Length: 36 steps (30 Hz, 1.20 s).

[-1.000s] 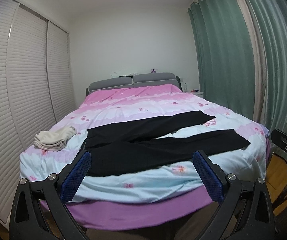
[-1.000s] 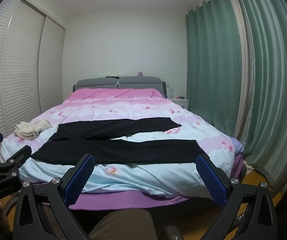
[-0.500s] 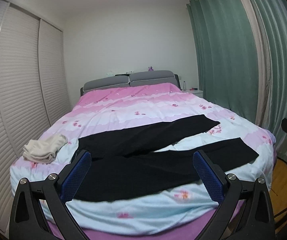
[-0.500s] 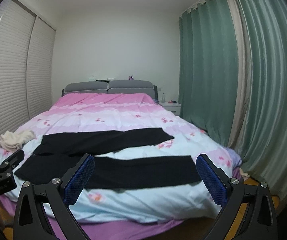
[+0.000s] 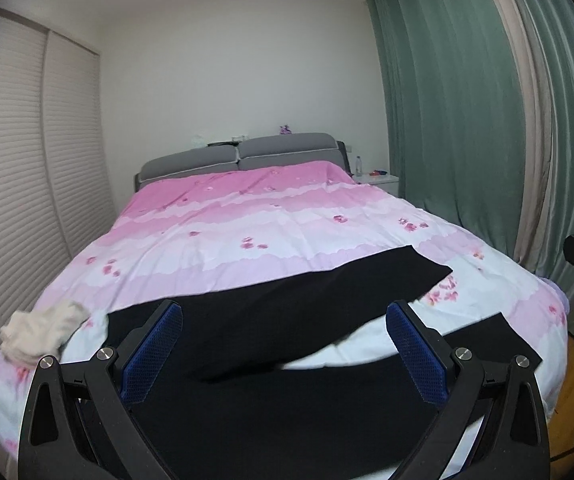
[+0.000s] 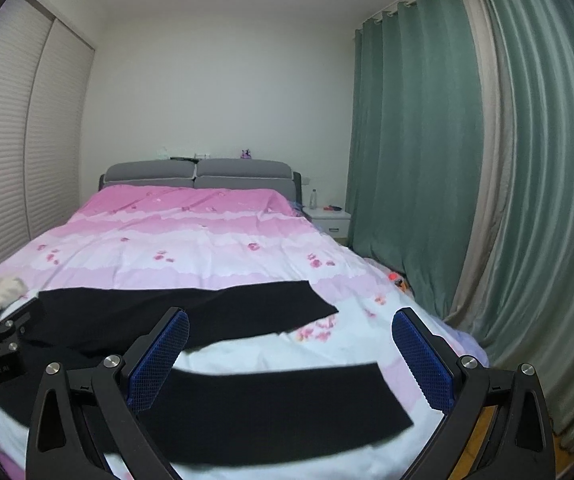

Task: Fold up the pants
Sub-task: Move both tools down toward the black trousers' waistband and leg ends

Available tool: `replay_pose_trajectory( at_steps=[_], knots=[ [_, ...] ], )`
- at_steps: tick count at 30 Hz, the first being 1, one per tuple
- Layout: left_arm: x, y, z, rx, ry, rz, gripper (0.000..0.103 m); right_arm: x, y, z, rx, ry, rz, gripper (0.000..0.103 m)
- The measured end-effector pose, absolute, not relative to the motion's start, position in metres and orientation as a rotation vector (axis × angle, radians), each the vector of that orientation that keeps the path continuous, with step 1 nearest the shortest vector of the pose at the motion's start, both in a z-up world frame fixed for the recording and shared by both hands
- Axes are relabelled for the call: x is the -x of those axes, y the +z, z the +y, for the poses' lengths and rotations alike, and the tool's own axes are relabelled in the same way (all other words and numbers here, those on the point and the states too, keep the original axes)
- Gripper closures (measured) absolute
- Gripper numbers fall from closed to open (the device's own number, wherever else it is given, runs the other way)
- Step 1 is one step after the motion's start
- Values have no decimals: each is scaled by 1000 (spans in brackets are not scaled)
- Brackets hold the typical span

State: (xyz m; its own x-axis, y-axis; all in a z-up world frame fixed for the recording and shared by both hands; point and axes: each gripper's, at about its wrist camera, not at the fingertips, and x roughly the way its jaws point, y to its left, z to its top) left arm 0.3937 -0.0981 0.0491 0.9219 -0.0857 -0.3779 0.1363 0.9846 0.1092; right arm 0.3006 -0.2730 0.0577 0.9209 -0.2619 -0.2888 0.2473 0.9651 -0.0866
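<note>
Two grippers, left and right, jaws spread wide, empty, above foot edge of bed. Pants flat, unfolded, legs splayed toward right edge. Step: approach. Next: pinch near leg, lay onto far leg.

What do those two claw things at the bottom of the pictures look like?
The left gripper and the right gripper look alike: black angular plastic arms with triangular cut-outs, silver screws, and flat blue textured pads. No sleeves or cables show.

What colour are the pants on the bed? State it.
Plain black pants, spread flat on the pink floral duvet; the right wrist view shows them best.
</note>
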Motion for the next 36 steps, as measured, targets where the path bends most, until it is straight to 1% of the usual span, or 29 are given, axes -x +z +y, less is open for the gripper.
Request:
replay_pose_trajectory(
  at_steps=[5,9,13,20,25,30,36],
  knots=[
    [-470,41,-124,-159,-173,387,0,-370,51,-298,34,-257,343,0],
    [-536,28,-144,-154,-227,437,0,-428,42,-320,34,-255,376,0],
    [-604,4,-163,-118,-303,516,0,-499,23,-342,56,-233,430,0],
    [-708,-39,-208,-150,-353,618,0,-610,-9,-377,79,-177,497,0],
    [-763,-66,-240,-185,-381,665,0,-699,-40,-413,57,-136,612,0],
    [-812,-91,-272,-246,-415,720,0,-759,-64,-442,0,-80,702,0],
    [-855,-116,-297,-257,-442,775,0,-829,-104,-463,58,-46,834,1]
  ],
)
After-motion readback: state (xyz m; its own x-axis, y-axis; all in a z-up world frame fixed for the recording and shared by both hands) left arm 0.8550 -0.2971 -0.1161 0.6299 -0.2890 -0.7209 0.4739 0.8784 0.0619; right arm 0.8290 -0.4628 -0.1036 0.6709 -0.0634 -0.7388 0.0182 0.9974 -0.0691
